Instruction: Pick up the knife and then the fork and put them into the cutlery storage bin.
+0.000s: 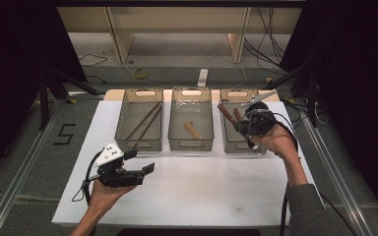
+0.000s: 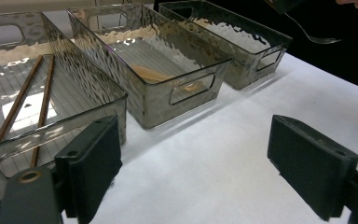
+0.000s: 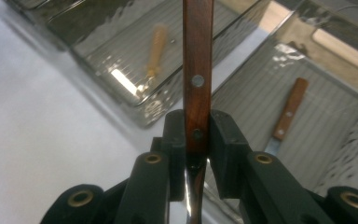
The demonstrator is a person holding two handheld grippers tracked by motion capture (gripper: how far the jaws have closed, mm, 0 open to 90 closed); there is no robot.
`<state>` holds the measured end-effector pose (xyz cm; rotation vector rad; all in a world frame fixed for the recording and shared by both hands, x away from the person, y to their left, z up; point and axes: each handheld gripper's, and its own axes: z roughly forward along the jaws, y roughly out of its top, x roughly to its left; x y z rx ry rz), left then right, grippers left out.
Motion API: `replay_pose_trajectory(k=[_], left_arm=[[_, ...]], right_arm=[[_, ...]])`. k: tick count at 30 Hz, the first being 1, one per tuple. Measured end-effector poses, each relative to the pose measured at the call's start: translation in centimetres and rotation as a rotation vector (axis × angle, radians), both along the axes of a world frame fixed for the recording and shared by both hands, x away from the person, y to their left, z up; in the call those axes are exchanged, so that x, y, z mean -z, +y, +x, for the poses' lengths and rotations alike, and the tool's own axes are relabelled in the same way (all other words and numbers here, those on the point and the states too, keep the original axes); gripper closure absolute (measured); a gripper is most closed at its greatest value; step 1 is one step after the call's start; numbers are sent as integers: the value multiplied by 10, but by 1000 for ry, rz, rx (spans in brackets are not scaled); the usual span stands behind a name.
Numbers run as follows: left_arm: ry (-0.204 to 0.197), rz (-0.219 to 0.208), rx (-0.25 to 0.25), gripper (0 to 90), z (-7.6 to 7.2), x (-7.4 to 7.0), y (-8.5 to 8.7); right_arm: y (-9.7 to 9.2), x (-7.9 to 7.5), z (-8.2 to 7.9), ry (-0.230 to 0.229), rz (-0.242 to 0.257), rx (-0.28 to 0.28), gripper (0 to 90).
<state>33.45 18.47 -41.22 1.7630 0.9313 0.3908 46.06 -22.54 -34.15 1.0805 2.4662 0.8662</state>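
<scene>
**A:** Nearest the high camera, the left tool [image 1: 140, 164] is seen held low over the white desk [image 1: 202, 187], its jaws wide apart and nothing between them. Farther off, the right tool [image 1: 241, 123] is raised above the right-hand bin [image 1: 236, 142], a wood-handled fork [image 1: 226, 114] clamped in it.

**B:** And the sorting so far?

**A:** Two chopsticks [image 1: 145, 120] are shown lying in the left bin [image 1: 140, 142]; a pale wooden piece [image 1: 192, 130] rests in the middle bin [image 1: 191, 142].

**B:** From the left tool's camera?

**A:** Both pads are spread over bare desk; the fork's tines [image 2: 319, 38] are glimpsed hanging beyond the far bin.

**B:** The right tool's camera?

**A:** Jaws are closed tight on the fork's handle [image 3: 197, 70]. A matching wood-handled utensil [image 3: 286, 116] already lies in the bin below. The fork is judged not yet dropped; no loose cutlery is visible on the desk.
</scene>
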Motion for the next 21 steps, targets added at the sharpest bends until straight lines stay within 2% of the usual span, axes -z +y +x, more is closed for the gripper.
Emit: replay_pose_trajectory(k=[16, 21], left_arm=[[-5, -8, -3, 168, 0, 0, 0], [-6, -6, -2, 168, 0, 0, 0]], right_arm=[[-19, -15, 40, -21, 19, 129, 778], [-21, -14, 51, -17, 28, 156, 778]])
